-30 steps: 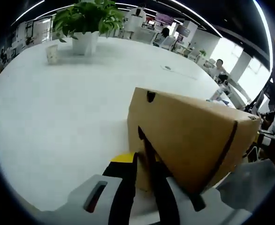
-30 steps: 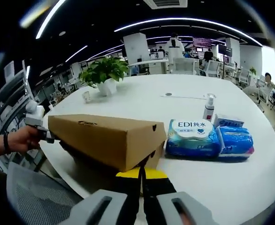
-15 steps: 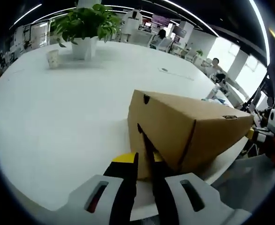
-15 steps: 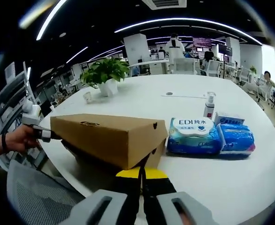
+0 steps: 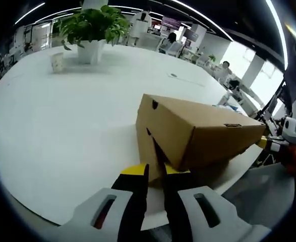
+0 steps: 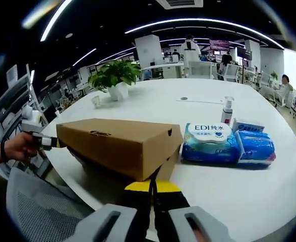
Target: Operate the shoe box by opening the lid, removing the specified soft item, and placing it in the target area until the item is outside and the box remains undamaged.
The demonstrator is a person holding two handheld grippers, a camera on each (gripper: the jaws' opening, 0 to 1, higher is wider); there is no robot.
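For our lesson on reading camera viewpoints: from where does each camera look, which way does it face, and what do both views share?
Left gripper view: rides the left gripper, facing one end of the shoe box; own jaws show.
Right gripper view: rides the right gripper, facing the opposite end; own jaws and a hand show.
Shared: box, potted plant, white table.

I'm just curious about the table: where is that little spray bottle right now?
In the right gripper view, the spray bottle stands upright on the white table, just behind the blue wet-wipes pack, to the right of the cardboard shoe box.
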